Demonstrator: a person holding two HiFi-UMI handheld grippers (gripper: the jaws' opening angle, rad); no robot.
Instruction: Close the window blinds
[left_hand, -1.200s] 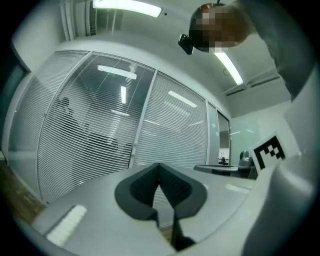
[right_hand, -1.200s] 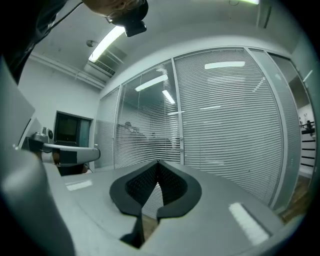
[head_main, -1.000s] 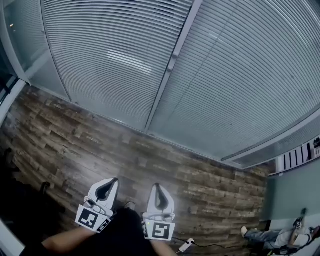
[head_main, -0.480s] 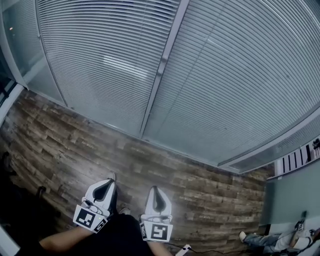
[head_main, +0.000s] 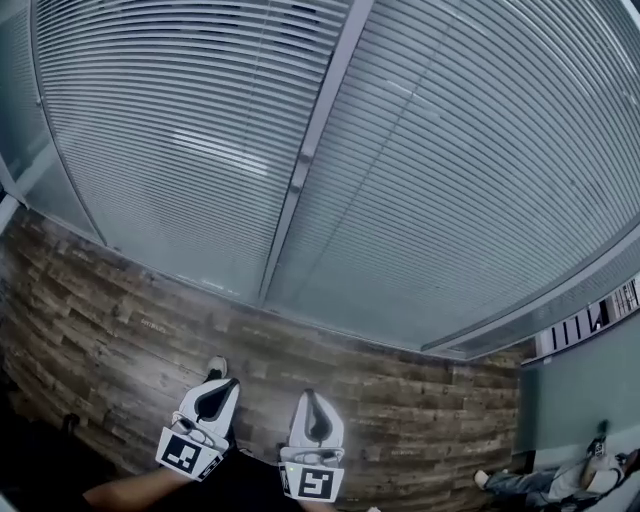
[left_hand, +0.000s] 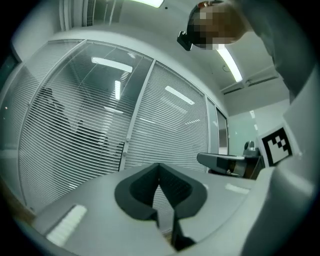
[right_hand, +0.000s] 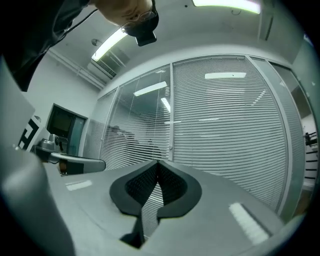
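Note:
The window blinds fill the glass wall ahead in two panels, a left panel (head_main: 170, 130) and a right panel (head_main: 480, 170), split by a grey mullion (head_main: 310, 150). In the right gripper view the left panel (right_hand: 135, 125) has slats open enough to show dim shapes behind, while the right panel (right_hand: 230, 125) looks shut. My left gripper (head_main: 222, 382) and right gripper (head_main: 309, 395) hang low near my body, well short of the blinds. Both are shut with nothing between the jaws (left_hand: 159, 165) (right_hand: 158, 162).
Wood-plank floor (head_main: 110, 290) runs up to the glass wall. A person's legs (head_main: 530, 478) lie at the bottom right by a teal wall (head_main: 580, 390). My shoe (head_main: 216, 366) shows beside the left gripper.
The head view has swung up and nearer the blinds, so the mullion and floor edge sit lower and further left. Both grippers stay low and shut.

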